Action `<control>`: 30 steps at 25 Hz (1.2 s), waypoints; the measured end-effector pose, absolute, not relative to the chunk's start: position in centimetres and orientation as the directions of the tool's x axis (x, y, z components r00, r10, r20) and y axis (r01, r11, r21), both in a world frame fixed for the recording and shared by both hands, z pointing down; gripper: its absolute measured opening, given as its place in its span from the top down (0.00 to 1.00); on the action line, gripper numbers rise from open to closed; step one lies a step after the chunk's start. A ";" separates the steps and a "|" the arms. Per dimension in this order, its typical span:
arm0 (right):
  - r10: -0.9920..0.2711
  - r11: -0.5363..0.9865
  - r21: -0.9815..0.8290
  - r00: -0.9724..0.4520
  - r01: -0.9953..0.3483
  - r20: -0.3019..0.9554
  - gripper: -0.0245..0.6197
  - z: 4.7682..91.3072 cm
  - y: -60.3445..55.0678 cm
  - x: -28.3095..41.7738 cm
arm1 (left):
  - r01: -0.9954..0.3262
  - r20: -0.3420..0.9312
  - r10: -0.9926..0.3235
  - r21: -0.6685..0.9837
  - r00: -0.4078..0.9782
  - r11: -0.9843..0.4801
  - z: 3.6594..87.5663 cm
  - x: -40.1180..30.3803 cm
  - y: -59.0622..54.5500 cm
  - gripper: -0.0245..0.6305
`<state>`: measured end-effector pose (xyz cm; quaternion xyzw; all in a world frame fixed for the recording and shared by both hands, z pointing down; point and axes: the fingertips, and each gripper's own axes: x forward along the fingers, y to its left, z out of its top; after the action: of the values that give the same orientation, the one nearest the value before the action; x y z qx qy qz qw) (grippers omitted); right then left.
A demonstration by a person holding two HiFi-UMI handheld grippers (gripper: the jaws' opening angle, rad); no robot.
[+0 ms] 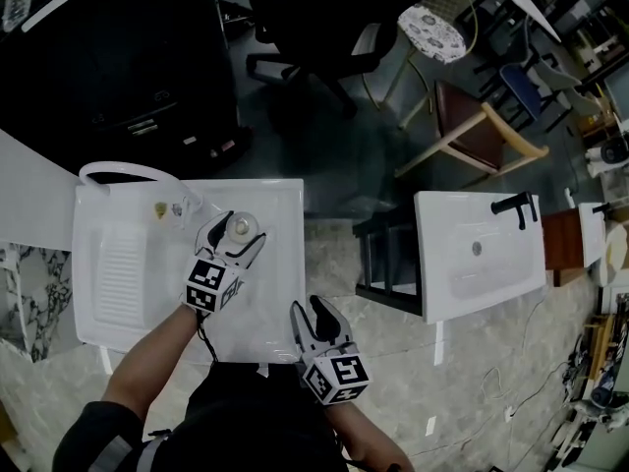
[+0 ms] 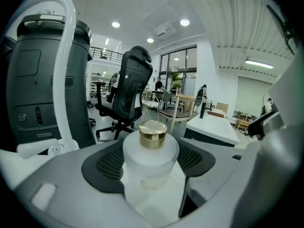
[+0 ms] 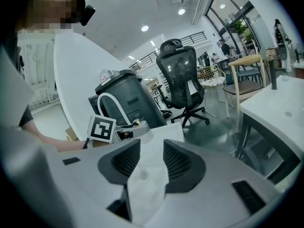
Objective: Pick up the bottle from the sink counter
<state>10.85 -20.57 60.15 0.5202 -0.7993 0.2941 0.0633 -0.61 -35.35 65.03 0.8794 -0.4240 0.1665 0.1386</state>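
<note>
A frosted bottle [image 1: 240,227] with a gold cap [image 2: 152,132] stands at the back of the white sink counter [image 1: 280,205], right of the basin. My left gripper [image 1: 242,230] is round it. In the left gripper view both dark pads [image 2: 107,167] press against the sides of the bottle [image 2: 151,163]. My right gripper [image 1: 308,309] hovers over the counter's front right corner, apart from the bottle. Its jaws stand open with only the white counter [image 3: 142,175] showing between them.
A white arched faucet [image 1: 123,172] and the ribbed basin [image 1: 123,268] lie left of the bottle. A second white sink [image 1: 482,254] with a black faucet [image 1: 516,206] stands to the right. Beyond are a black office chair [image 1: 305,28], a wooden chair [image 1: 482,131] and a dark bin [image 2: 33,80].
</note>
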 end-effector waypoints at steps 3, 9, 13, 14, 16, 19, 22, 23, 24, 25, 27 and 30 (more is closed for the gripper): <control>-0.791 0.299 -0.408 -0.463 -0.862 0.399 0.73 59.8 -20.0 10.4 | -0.789 0.402 -0.697 0.121 0.594 -0.602 63.8 -1.1 -33.1 0.45; -0.787 0.324 -0.410 -0.484 -0.853 0.384 0.77 59.1 -18.4 9.9 | -0.783 0.380 -0.694 0.160 0.611 -0.602 61.6 -1.8 -28.5 0.45; -0.787 0.329 -0.400 -0.482 -0.855 0.384 0.84 58.9 -17.5 9.6 | -0.770 0.354 -0.691 0.176 0.630 -0.613 59.8 -2.2 -25.8 0.45; -0.788 0.329 -0.397 -0.480 -0.857 0.384 0.85 58.8 -17.3 9.5 | -0.766 0.348 -0.689 0.175 0.636 -0.618 59.4 -2.3 -25.2 0.45; -0.792 0.329 -0.392 -0.477 -0.859 0.381 0.87 58.6 -17.0 9.5 | -0.762 0.338 -0.690 0.166 0.641 -0.626 58.4 -2.6 -23.9 0.45; -0.794 0.332 -0.388 -0.477 -0.860 0.377 0.90 58.4 -16.6 9.5 | -0.759 0.327 -0.691 0.166 0.645 -0.630 57.3 -2.9 -22.2 0.45; -0.793 0.331 -0.385 -0.475 -0.861 0.382 0.91 58.3 -16.3 9.7 | -0.755 0.333 -0.683 0.173 0.650 -0.633 56.9 -2.8 -20.6 0.45; -0.794 0.331 -0.383 -0.474 -0.862 0.381 0.91 58.2 -16.2 9.7 | -0.753 0.338 -0.680 0.175 0.651 -0.634 56.8 -2.8 -20.1 0.45; -0.795 0.333 -0.381 -0.474 -0.863 0.378 0.92 57.9 -16.2 9.7 | -0.752 0.341 -0.677 0.178 0.652 -0.635 56.7 -2.8 -19.6 0.45; -0.797 0.339 -0.377 -0.476 -0.862 0.371 0.93 57.6 -16.0 9.7 | -0.751 0.343 -0.675 0.181 0.654 -0.635 56.6 -2.7 -19.1 0.45; -0.800 0.356 -0.371 -0.485 -0.858 0.354 0.95 56.9 -15.7 9.7 | -0.748 0.340 -0.673 0.185 0.657 -0.637 56.1 -2.6 -18.2 0.45; -0.803 0.369 -0.369 -0.493 -0.853 0.335 0.95 56.2 -15.3 9.9 | -0.743 0.327 -0.672 0.183 0.664 -0.644 54.9 -2.4 -17.0 0.45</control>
<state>9.86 -15.26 56.21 0.5011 -0.8260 0.2533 0.0492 -2.38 -16.96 54.90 0.8993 -0.3933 0.1155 0.1522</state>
